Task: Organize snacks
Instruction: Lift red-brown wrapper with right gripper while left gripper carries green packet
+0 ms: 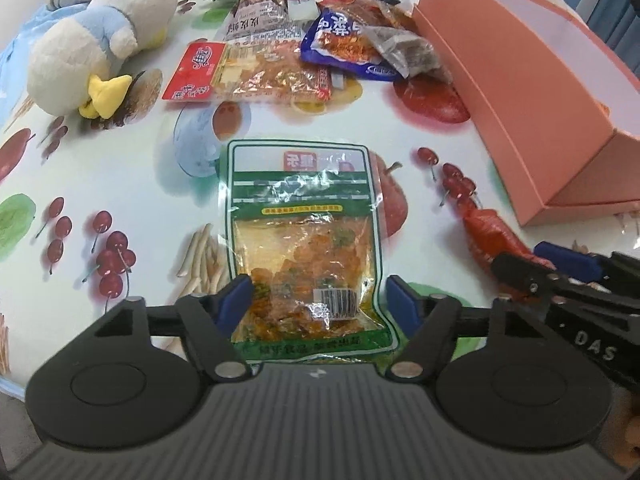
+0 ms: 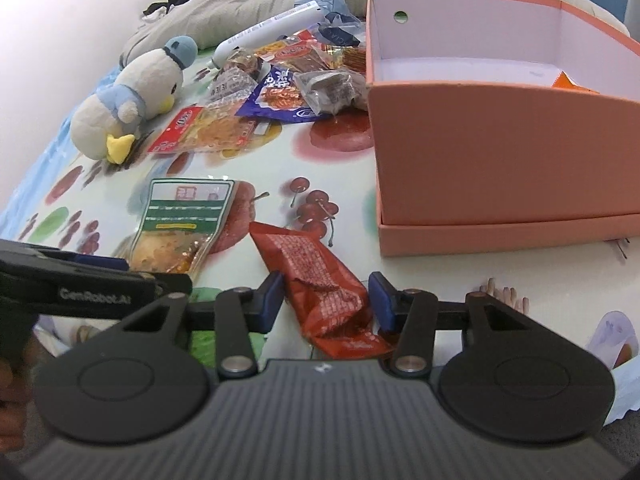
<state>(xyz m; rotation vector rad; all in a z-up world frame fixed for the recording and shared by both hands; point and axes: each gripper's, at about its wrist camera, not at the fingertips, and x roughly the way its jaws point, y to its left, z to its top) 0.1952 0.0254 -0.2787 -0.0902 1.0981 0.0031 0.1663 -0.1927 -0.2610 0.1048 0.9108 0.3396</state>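
We take the pink box (image 2: 500, 148) as our landmark: it stands open on the fruit-print tablecloth (image 1: 120, 168), and every loose snack lies to its left as the right wrist camera shows it. Nearest the box's front corner is the red snack packet (image 2: 320, 280), its long axis running away from our right gripper (image 2: 326, 300) and slanting slightly left. The near half of the packet sits between the right gripper's blue pads; the left pad looks to be touching the packet's edge and the right pad stands just beside it, so we judge the jaws part-open around the packet rather than clamped on it. Further left of the box lies the green-bordered pickle pouch (image 1: 304, 248), flat, its long axis pointing straight ahead of our left gripper (image 1: 318, 300). The pouch's lower part lies between that gripper's pads; the left pad meets the pouch's edge, the right pad stands clear of it, so these jaws too are open around the pouch and not gripping. We judge the right hand nearer the box, so the red packet looks the shorter carry. Behind both, a heap of mixed snack bags (image 1: 320, 40) and a plush duck (image 1: 100, 40) lie left of the box's far end.
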